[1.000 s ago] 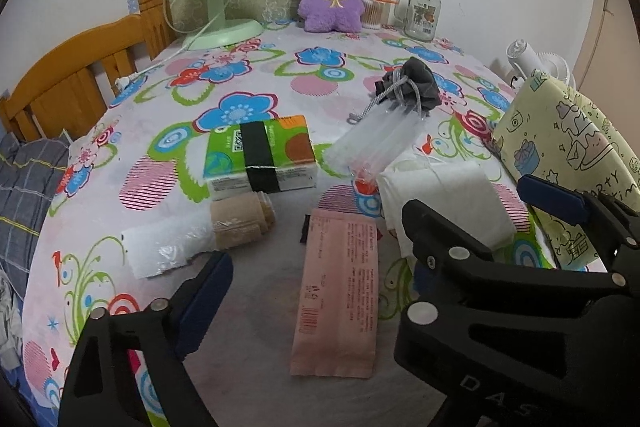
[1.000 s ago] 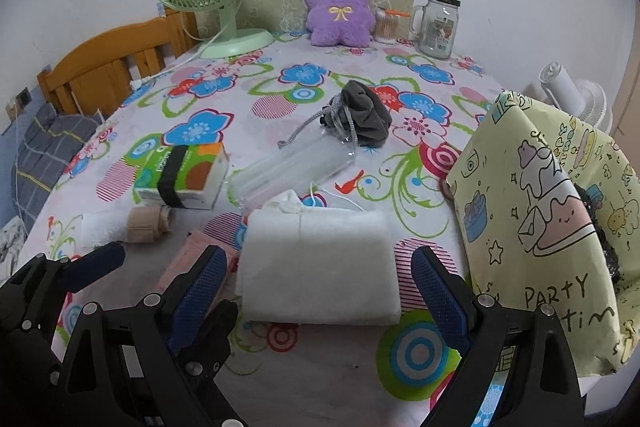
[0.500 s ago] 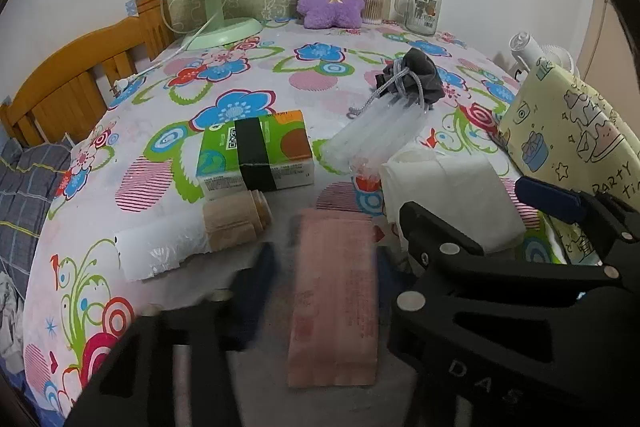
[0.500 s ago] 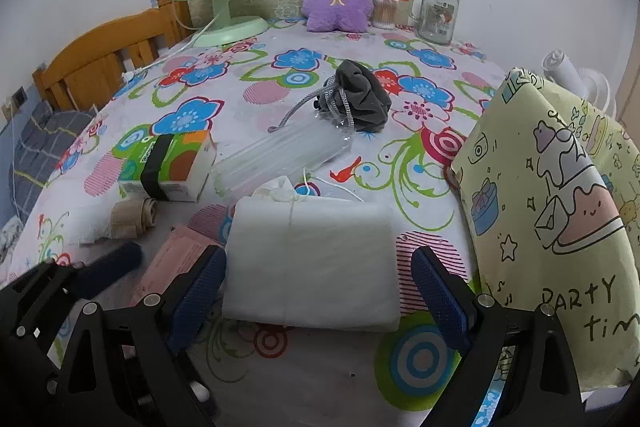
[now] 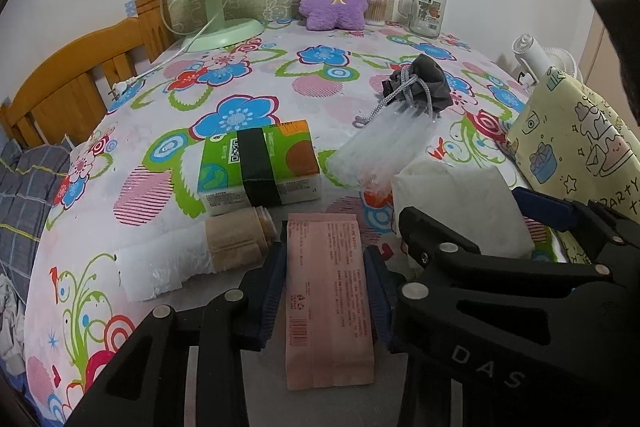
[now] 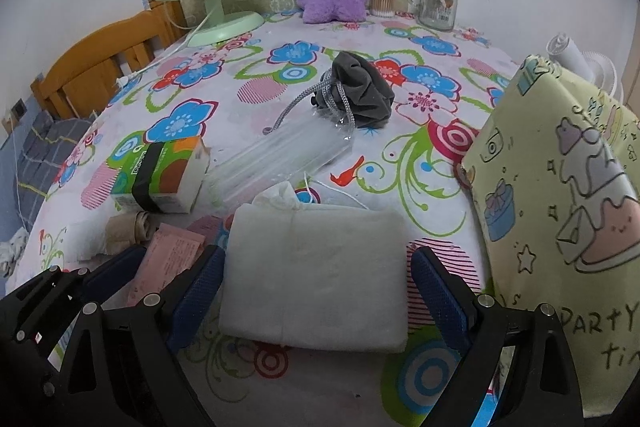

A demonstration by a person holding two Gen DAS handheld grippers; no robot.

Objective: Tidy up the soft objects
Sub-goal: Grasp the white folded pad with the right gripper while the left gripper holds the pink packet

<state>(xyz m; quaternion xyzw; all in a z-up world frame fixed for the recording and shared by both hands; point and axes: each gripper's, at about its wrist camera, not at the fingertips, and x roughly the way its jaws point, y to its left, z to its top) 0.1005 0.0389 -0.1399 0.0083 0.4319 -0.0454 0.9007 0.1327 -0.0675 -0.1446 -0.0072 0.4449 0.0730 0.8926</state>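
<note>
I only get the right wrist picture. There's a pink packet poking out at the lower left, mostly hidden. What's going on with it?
Observer: The left gripper has its blue pads against both long sides of the pink packet, which lies flat on the table.
Operator: What's left of it?
Observer: A beige roll with white plastic wrap trailing off its end.
Operator: And my white bundle?
Observer: The white bundle lies between the open fingers of the right gripper, untouched.
</note>
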